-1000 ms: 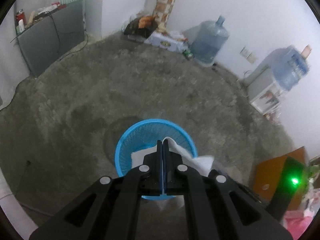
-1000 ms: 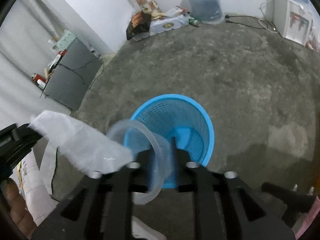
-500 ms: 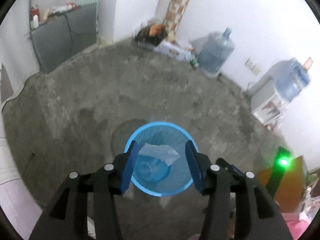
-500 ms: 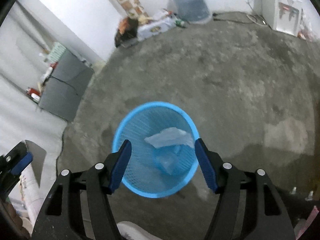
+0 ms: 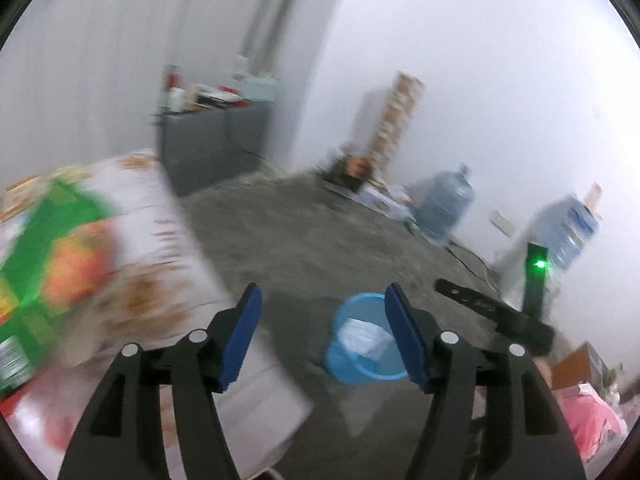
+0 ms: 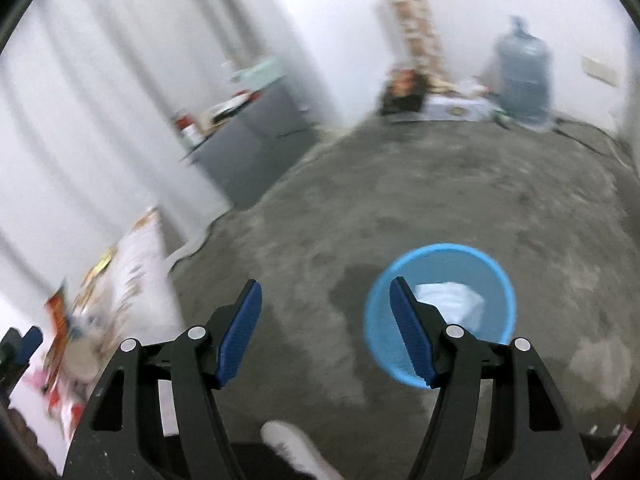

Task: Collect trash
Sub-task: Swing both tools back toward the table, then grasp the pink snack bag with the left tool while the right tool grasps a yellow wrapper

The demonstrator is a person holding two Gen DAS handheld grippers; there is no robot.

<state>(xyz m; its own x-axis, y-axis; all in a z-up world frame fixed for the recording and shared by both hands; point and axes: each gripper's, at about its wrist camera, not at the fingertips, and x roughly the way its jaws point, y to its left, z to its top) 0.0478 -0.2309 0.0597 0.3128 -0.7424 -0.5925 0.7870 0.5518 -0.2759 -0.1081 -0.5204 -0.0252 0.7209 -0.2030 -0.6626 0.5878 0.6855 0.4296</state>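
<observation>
Left gripper (image 5: 322, 336) is opening empty, right gripper (image 6: 325, 330) gaping empty; bin (image 6: 496, 276) is holding light, crushable trash (image 6: 452, 300) — pinch an edge.

A rough grey concrete floor (image 6: 420, 200) is spreading out to plain white walls (image 5: 480, 80). A dark grey cabinet (image 6: 256, 148) is standing against the wall, left of a tall patterned brick-like column (image 6: 412, 12); a big blue water jug (image 6: 522, 80) is sitting right of that column.

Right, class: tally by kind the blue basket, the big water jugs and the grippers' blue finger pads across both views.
Blue basket: 1
Water jugs: 2
Blue finger pads: 4
Total: 7
</observation>
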